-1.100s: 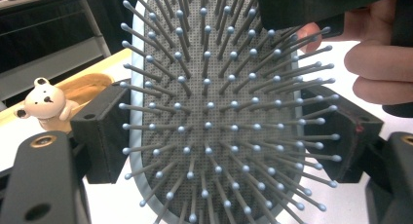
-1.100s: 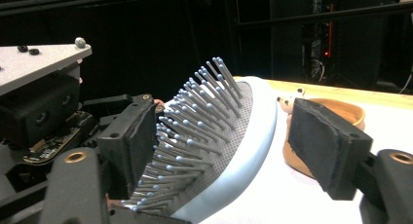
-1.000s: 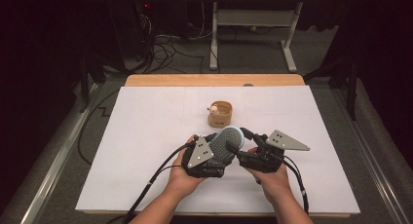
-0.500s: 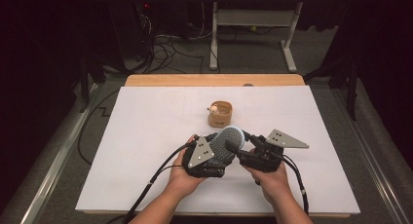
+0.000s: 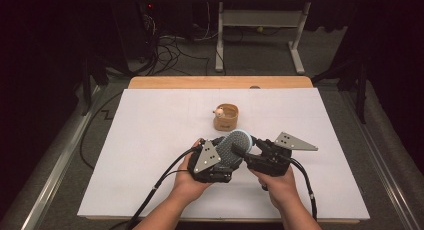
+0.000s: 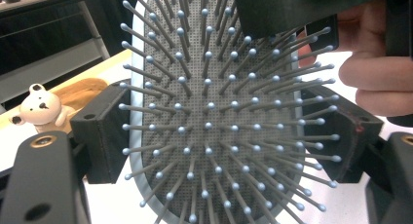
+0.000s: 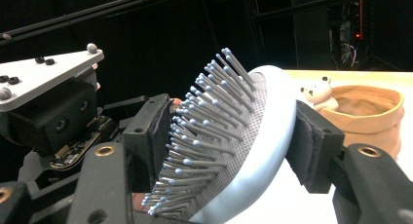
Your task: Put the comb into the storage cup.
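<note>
Right gripper view shows hairbrush (image 7: pixel 234 136) pale back.

Both forearms come in from the near edge of the table and angle toward each other, meeting at the hairbrush (image 5: pixel 234 146), the landmark here. The left hand (image 5: pixel 192 177) wraps the left gripper (image 5: pixel 216 160) just left of the brush, wrist straight, grey plate tilted up. Its 2 jaws stand on either side of the brush head, pads against the head's 2 edges — a grip across the width. The right hand (image 5: pixel 279 182) holds the right gripper (image 5: pixel 240 152) just right of the brush, pointing in toward it. Its jaws have just been closing, 1 pad in the bristles, the other on the brush's smooth back.
</note>
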### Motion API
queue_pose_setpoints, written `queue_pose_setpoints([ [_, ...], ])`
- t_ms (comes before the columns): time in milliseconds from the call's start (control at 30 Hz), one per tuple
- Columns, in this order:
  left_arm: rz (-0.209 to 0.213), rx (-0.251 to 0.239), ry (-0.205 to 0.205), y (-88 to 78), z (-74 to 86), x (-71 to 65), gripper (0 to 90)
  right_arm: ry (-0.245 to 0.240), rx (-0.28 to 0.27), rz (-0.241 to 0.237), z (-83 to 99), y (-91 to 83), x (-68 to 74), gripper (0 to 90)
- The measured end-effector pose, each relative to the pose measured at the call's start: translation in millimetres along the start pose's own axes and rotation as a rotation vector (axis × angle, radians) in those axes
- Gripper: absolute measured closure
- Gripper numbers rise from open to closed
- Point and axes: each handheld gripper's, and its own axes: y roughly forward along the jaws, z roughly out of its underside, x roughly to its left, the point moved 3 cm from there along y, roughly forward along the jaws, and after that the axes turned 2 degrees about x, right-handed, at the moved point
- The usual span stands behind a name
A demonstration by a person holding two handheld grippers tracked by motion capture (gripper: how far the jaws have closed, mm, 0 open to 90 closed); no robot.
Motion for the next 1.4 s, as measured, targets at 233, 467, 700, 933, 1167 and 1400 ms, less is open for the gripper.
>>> queue_pose_setpoints([
  [233, 0.004, -0.001, 0.010, 0.4, -1.3, -3.2, 20.3, 0.017, 0.003, -0.015, 0.2, 0.5, -0.2, 40.1],
  [467, 0.003, 0.000, 0.010, 0.8, -1.4, -3.4, 20.2, 0.038, 0.001, -0.026, 0.0, -0.2, -1.8, 42.4],
  [700, 0.001, 0.002, 0.012, 0.9, -1.1, -4.0, 20.3, 0.057, 0.002, -0.032, -0.1, -1.0, -3.5, 45.4],
  [933, -0.005, 0.006, 0.020, 1.3, -1.3, -4.8, 20.2, 0.075, 0.004, -0.031, -0.9, -2.2, -4.3, 49.4],
  [1167, -0.011, 0.013, 0.034, 1.8, -2.3, -5.2, 20.3, 0.087, 0.008, -0.019, -2.0, -3.6, -4.7, 53.9],
  [1400, -0.011, 0.016, 0.034, 2.2, -3.1, -5.3, 20.3, 0.094, 0.011, -0.004, -3.9, -4.7, -3.8, 57.1],
])
